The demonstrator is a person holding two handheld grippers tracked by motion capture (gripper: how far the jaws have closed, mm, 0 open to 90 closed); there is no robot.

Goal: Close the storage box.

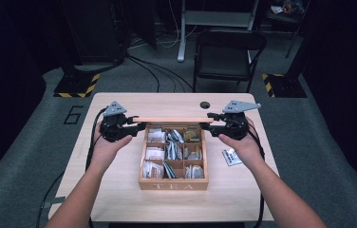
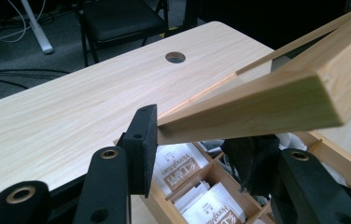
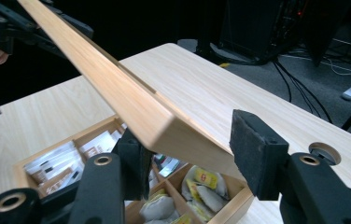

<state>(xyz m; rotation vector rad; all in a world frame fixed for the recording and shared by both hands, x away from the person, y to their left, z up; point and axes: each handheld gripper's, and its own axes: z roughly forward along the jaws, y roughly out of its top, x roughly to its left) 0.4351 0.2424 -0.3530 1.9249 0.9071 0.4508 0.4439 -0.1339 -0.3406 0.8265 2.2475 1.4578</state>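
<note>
While flat pale wooden lid (image 1: 172, 119) hangs raised over open wooden tea box (image 1: 173, 184), left gripper (image 1: 131, 124) and right gripper (image 1: 210, 122) bracket its ends; clamped or not, cannot tell.

Both forearms reach in from the table's near edge, spread apart. The left gripper (image 1: 134, 124) and right gripper (image 1: 207, 124) sit level toward the far edge, jaws pointing inward at each other, each parted with a gap
</note>
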